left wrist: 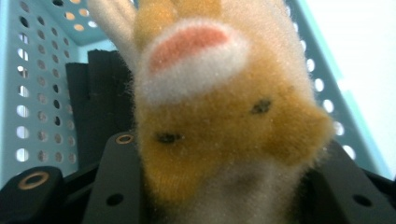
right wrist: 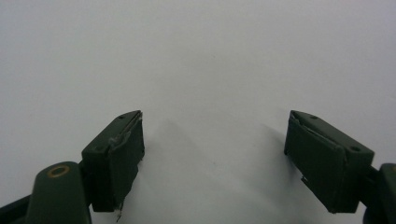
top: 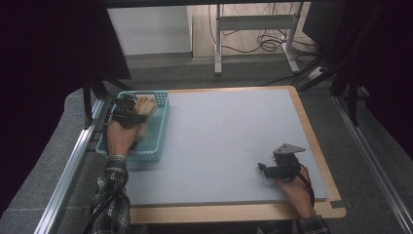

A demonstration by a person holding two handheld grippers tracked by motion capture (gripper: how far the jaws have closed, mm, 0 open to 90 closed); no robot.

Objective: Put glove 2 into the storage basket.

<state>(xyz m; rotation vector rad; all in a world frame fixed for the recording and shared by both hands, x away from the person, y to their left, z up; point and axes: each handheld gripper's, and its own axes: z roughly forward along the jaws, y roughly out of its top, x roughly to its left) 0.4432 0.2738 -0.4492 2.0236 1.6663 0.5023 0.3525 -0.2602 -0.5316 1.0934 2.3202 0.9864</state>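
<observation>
Left gripper (top: pixel 139 108) clamps plush toy (left wrist: pixel 219 107), teal basket (top: pixel 158 146) walls around

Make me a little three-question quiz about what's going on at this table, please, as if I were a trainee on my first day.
1. True or false: the left claw grips the fuzzy orange-and-white plush toy.
2. Where is that toy? A) on the bare grey table mat B) over the perforated turquoise plastic basket C) on the floor
3. Fill in: the jaws of the right claw stand ____ with nothing between them, above the grey table mat.

Key: 1 true; 2 B; 3 open.
</observation>
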